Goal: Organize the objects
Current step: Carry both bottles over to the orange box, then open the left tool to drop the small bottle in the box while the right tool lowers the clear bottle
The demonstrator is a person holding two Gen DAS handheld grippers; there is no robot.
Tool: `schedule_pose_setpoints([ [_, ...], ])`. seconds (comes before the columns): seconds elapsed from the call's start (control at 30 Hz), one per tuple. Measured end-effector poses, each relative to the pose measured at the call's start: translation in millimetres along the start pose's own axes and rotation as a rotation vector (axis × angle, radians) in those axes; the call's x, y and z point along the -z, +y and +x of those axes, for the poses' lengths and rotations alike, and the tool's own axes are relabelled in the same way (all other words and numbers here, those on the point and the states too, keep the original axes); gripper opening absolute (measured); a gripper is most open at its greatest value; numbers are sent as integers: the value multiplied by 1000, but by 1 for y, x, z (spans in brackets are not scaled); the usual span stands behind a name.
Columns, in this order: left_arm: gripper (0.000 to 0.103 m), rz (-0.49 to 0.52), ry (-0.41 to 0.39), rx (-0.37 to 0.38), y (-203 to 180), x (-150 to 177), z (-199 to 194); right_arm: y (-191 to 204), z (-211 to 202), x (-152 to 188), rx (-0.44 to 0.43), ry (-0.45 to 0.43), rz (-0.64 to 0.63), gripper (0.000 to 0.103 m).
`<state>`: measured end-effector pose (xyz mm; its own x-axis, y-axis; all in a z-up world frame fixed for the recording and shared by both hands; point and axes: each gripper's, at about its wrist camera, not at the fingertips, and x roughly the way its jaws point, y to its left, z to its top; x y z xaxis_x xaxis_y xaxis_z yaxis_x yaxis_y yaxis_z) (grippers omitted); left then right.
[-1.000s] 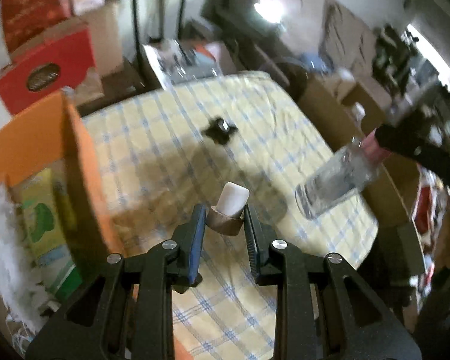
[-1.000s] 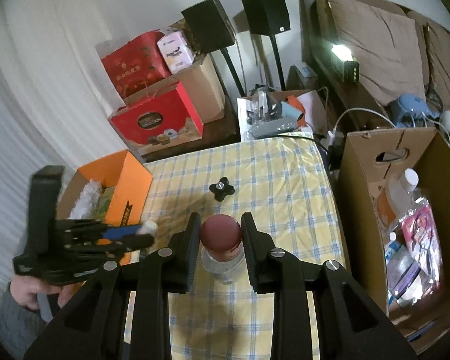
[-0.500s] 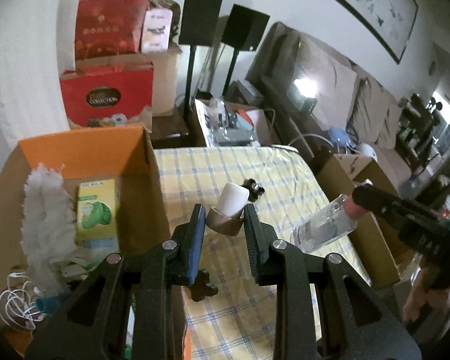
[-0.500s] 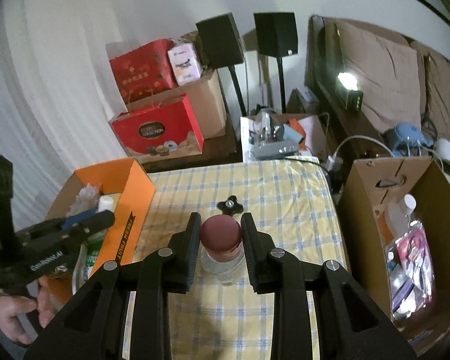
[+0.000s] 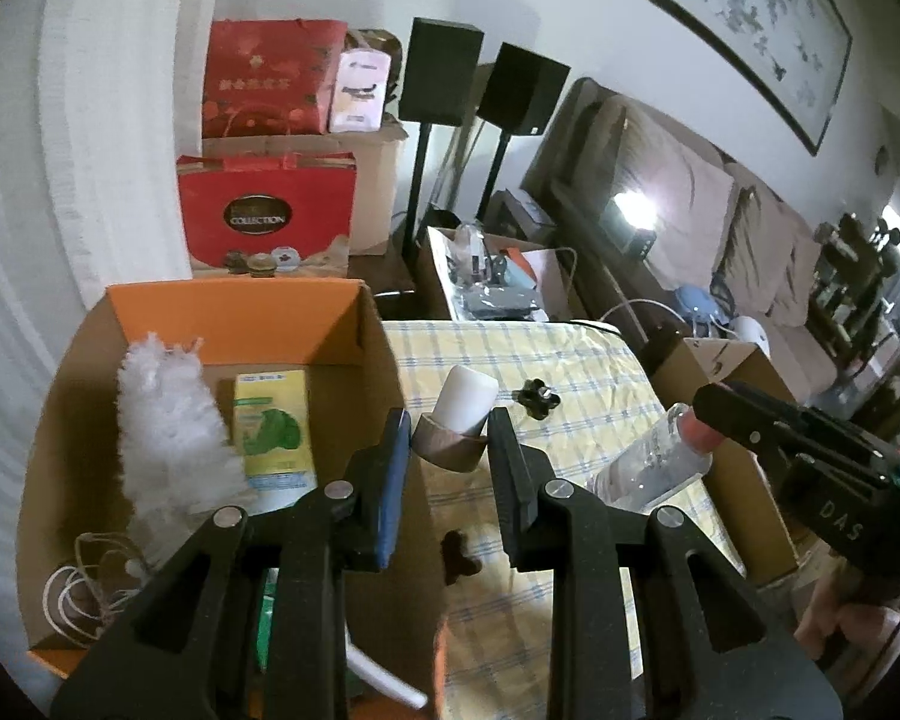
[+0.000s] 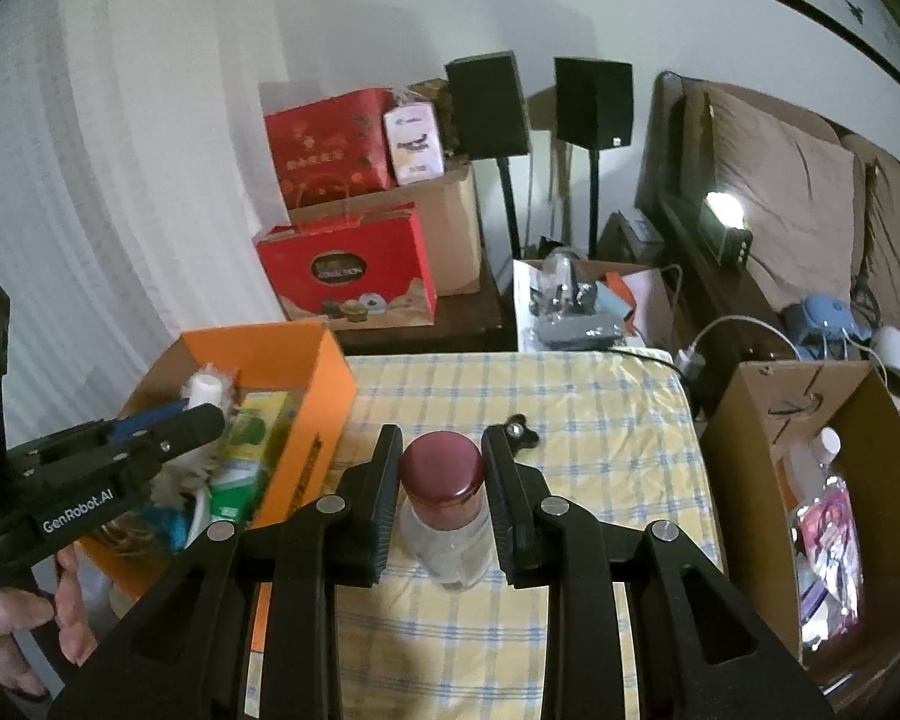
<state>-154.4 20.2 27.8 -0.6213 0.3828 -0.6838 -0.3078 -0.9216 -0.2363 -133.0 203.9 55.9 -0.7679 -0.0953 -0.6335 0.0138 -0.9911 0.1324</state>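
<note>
White-tipped brown roller [image 5: 457,427] tilted above orange box [image 5: 240,324] edge; clear red-capped bottle [image 6: 447,510] over checked table.

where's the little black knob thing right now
The black knob lies loose on the checked tablecloth near mid-table, between the orange box on the left and the brown cardboard box on the right.

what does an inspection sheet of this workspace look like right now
surface: yellow checked tablecloth, mostly bare
job's things: white-tipped brown cylinder in left gripper; clear bottle with dark red cap in right gripper
clutter: small black knob on cloth; orange cardboard box holding white fluffy duster and yellow-green carton
grippers: both shut on their items
cables: white cord coil in orange box
surroundings: brown cardboard box at right, two black speakers
</note>
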Motion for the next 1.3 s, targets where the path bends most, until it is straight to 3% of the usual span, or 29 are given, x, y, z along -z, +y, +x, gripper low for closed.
schedule_pose_setpoints([
  [0.6, 24, -48, -36, -74, 65, -1, -45, 84, -2, -30, -116, -23, -88, 27],
  [0.87, 24, -50, -23, -120, 84, 5, -44, 113, 12, -29, -159, 3, -115, 27],
  [1.3, 24, -97, -1, -129, 111, 16, -34, 134, 24, -25, -178, 21, -157, 27],
])
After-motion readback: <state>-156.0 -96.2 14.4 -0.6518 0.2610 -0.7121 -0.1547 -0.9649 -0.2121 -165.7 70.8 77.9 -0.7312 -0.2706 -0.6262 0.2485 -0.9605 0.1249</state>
